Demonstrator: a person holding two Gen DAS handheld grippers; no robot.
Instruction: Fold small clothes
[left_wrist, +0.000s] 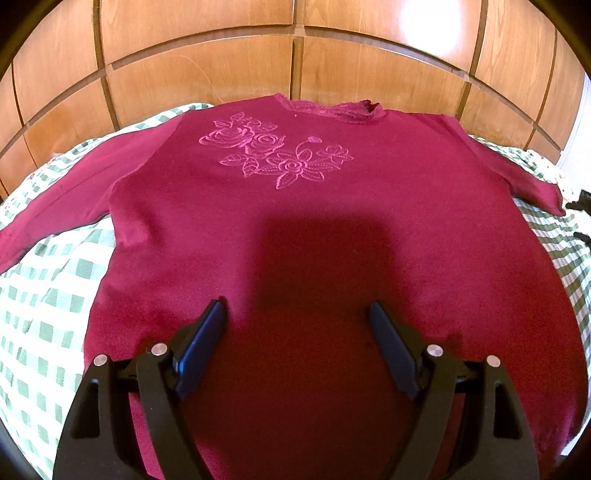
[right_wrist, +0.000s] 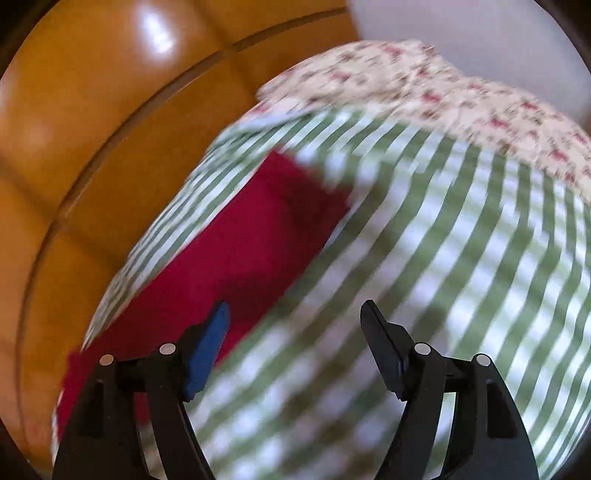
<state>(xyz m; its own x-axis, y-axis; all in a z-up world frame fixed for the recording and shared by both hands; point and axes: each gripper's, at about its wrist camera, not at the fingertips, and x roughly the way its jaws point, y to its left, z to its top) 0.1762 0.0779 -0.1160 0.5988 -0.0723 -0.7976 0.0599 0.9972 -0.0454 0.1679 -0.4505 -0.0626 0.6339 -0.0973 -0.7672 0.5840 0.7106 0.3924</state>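
Observation:
A dark red sweater (left_wrist: 295, 229) with a pink embroidered flower motif (left_wrist: 277, 151) lies spread flat, front up, on a green-and-white checked cloth (left_wrist: 48, 295). Both sleeves stretch out to the sides. My left gripper (left_wrist: 297, 314) hovers over the sweater's lower body, jaws wide apart, nothing between them. In the blurred right wrist view, my right gripper (right_wrist: 295, 314) is open over the checked cloth (right_wrist: 443, 240), beside the end of one red sleeve (right_wrist: 236, 243). Its left finger (right_wrist: 210, 347) overlaps the sleeve's edge; nothing is held.
Glossy wooden panels (left_wrist: 295, 48) rise behind the bed. A floral-patterned cloth (right_wrist: 443, 88) lies at the far right end of the checked cover. A dark object (left_wrist: 581, 201) shows at the left view's right edge.

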